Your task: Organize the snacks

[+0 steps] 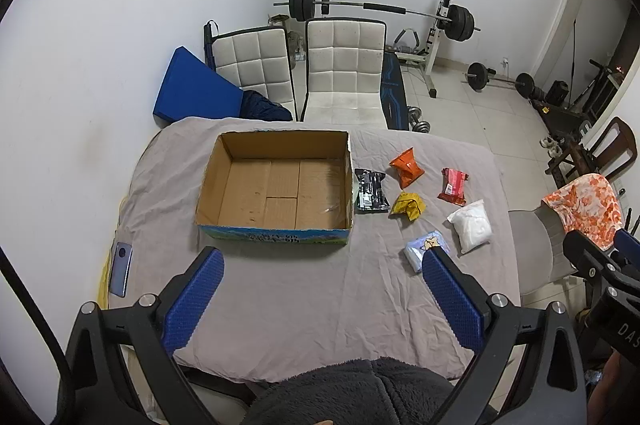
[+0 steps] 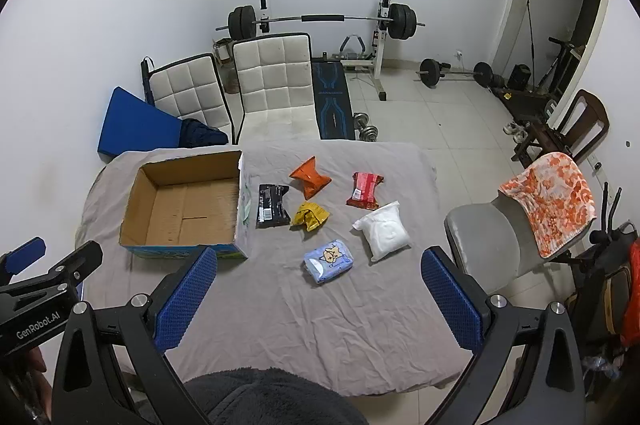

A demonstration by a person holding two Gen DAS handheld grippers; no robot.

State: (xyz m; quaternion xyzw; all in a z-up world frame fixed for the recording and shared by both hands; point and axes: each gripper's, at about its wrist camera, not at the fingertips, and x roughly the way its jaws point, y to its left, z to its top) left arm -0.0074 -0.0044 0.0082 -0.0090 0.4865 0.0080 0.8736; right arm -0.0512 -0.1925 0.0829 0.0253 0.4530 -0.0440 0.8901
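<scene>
A grey-clothed table [image 2: 280,305] carried an empty cardboard box [image 2: 184,205] at left, with six snack packets [image 2: 328,261] scattered just right of it; both grippers [image 1: 322,265] [image 2: 318,265] hovered, jaws apart

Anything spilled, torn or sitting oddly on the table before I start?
Nothing spilled. The orange packet and yellow packet look crumpled, and a phone lies near the table's left edge. The cardboard box is empty, six packets beside it.
</scene>
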